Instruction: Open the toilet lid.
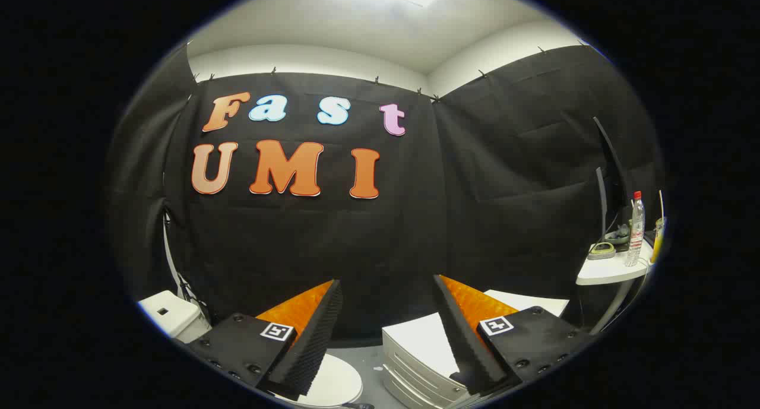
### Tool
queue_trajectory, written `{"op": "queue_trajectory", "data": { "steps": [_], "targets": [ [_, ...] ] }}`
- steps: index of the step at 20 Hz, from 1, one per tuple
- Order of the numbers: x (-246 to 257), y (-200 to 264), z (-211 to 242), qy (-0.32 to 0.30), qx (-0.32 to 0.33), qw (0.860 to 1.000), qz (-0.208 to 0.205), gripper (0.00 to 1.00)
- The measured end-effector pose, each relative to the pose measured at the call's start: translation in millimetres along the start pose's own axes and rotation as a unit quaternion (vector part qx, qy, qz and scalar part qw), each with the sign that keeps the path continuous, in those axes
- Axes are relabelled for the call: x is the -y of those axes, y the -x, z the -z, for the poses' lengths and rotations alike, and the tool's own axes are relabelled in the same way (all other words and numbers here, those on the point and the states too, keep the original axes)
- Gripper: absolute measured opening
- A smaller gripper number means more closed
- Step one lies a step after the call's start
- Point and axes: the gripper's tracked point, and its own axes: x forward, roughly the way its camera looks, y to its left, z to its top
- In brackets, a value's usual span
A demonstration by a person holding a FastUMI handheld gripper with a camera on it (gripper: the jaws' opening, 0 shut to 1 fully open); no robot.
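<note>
The white toilet lid [335,380] lies flat and closed, low down just past my left finger [314,332], which covers part of it. The toilet's white tank [169,314] stands off to the left, behind that finger's mount. My gripper [387,287] is open, held well above the lid, with only the black booth wall between its fingers. Neither finger touches the toilet.
A white drawer cabinet [415,352] stands right of the toilet, partly behind my right finger [460,332]. Farther right is a white table [611,270] holding a clear bottle with a red cap [636,228], a tape roll and cables. Grey floor [371,361] separates toilet and cabinet.
</note>
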Motion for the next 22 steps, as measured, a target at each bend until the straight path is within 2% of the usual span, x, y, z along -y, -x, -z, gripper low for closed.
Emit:
{"op": "queue_trajectory", "data": {
  "steps": [15, 22],
  "targets": [
    [0.6, -0.9, 1.1, -0.005, -0.004, 1.000, -0.001, 0.98],
    [-3.3, -5.2, 18.0, -0.014, -0.012, 1.000, -0.006, 0.98]
  ]
}}
